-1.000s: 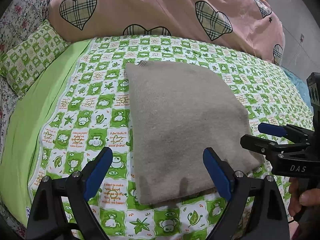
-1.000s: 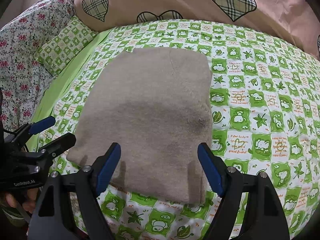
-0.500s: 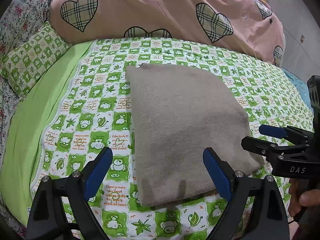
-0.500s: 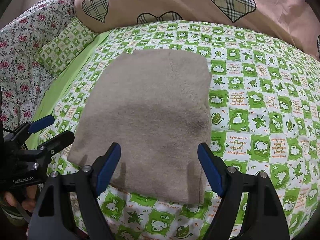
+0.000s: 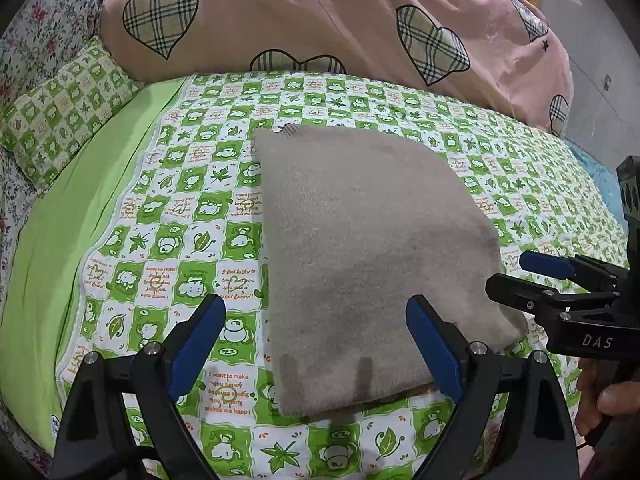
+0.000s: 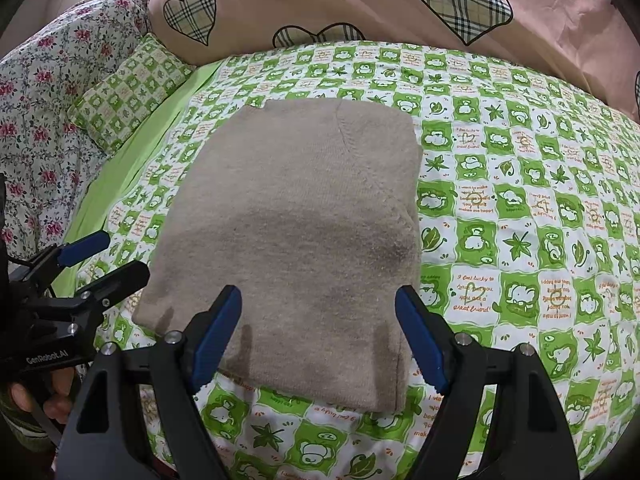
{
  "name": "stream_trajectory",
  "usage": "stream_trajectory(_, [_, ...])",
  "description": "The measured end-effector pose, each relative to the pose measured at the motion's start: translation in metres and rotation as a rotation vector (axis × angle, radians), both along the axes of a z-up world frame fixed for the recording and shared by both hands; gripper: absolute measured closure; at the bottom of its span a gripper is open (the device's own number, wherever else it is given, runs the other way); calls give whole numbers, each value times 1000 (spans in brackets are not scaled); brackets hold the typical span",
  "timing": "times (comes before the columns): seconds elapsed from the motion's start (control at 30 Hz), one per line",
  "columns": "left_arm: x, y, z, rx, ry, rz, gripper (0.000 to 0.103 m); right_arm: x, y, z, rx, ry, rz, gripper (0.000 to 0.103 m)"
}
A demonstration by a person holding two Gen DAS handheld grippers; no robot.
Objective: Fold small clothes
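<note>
Below both grippers | folded beige garment (image 5: 372, 248) (flat on bedsheet (image 5: 160, 240)) | untouched

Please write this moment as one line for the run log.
garment: folded, flat on bed sheet | left gripper: open, empty | right gripper: open, empty | both above near edge

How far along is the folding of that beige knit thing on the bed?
It looks mostly done: the beige knit garment already lies as a flat, squared-off bundle on the green checked sheet. Nothing is in hand: the left gripper and right gripper both hover open above its near edge, gripping nothing. What is left, if anything, may be one more fold; no other clothes are in view.
</note>
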State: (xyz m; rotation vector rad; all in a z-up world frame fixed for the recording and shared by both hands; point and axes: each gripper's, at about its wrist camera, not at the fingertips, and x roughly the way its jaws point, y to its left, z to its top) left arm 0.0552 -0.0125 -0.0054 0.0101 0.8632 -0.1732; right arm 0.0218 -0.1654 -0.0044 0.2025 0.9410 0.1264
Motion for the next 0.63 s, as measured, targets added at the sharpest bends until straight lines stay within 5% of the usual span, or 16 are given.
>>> stream_trajectory(0.63, [8, 7, 2, -27, -17, 21, 11, 12, -8, -1, 6, -11, -4, 24])
